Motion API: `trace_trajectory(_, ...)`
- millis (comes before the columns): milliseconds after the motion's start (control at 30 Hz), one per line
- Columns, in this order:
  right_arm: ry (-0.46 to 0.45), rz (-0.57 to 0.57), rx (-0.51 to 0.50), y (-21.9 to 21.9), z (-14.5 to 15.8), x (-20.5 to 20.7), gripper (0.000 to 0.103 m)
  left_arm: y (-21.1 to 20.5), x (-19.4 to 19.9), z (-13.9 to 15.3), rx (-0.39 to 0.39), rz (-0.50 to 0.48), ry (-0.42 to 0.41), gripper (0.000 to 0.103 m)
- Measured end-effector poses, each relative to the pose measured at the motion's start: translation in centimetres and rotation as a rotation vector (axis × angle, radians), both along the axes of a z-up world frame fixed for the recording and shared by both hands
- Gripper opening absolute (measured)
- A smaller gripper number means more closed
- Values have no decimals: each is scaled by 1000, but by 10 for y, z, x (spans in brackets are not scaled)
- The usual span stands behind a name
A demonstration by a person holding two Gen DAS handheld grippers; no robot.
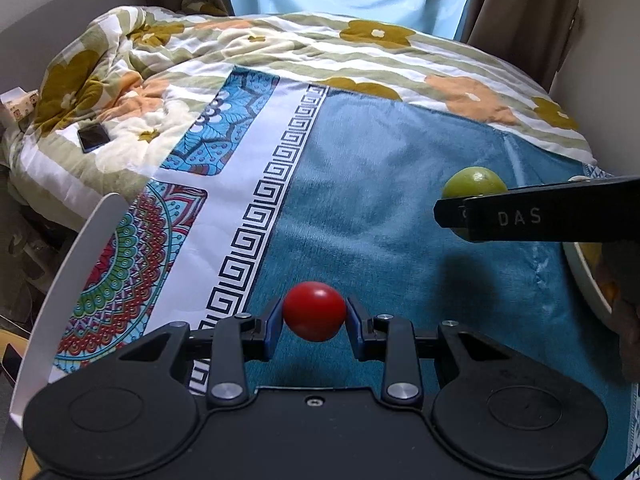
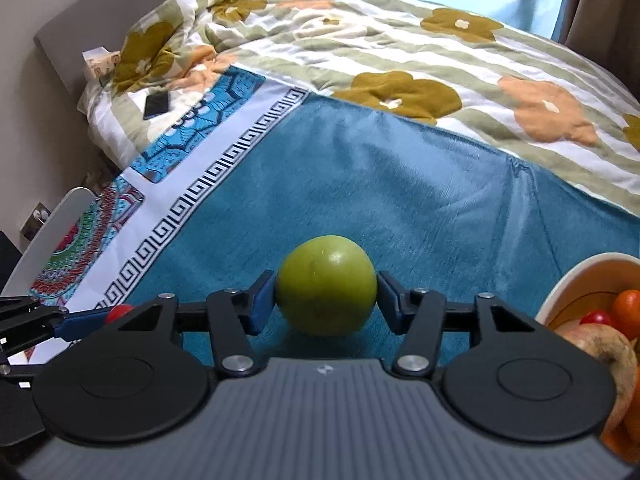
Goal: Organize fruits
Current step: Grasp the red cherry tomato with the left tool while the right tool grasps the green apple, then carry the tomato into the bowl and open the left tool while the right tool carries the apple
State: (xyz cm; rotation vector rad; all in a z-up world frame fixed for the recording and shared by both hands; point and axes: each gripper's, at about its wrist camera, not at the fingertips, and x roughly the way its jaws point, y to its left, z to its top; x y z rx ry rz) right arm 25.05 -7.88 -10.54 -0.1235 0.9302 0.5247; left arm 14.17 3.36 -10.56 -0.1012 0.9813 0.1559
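My left gripper (image 1: pixel 314 316) is shut on a small red fruit (image 1: pixel 314 310) and holds it above the teal cloth (image 1: pixel 380 184). My right gripper (image 2: pixel 326 296) is shut on a green apple (image 2: pixel 326 284) over the same cloth. In the left wrist view the green apple (image 1: pixel 474 182) shows at the right, behind the right gripper's finger (image 1: pixel 540 218). In the right wrist view the red fruit (image 2: pixel 120 312) peeks out at the left between the left gripper's fingers (image 2: pixel 76 326). A bowl (image 2: pixel 580 276) with several fruits sits at the right.
A white plate (image 1: pixel 70 276) lies at the left on the patterned cloth border; it also shows in the right wrist view (image 2: pixel 48 228). A flowered quilt (image 1: pixel 320 52) is heaped behind, with a dark phone (image 1: pixel 93 137) on it. The bowl's rim (image 1: pixel 588 276) is at the right edge.
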Motion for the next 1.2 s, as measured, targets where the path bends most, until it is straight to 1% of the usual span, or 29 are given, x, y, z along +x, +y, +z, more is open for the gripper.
trace_trajectory(333,-39,-20,84,-32,43,-47,69,-29,-33,42,18,-23,-76,37)
trace_trajectory(500,-64,-45,120,-58,68,-71,69,-49,-45,66,32,-50,-122,37)
trace_trajectory(633,-87,-77,132,-86,85,-85,69,-69,-46,82,38,-86,-166,37)
trace_trajectory(767,-110,-120,135,-119,97,-90,69,-92,-40,96,25,-130,-202,37)
trace_trajectory(900,-137,-165,131,-152,107,-89,69,-115,-27,103,18,-184,-229,37)
trace_trajectory(1067,-159,-252,127,-186,112,-78,69,-140,0,107,14,-274,-241,37)
trace_trajectory(1200,-170,-324,120,-207,114,-63,69,-159,30,106,7,-363,-241,37)
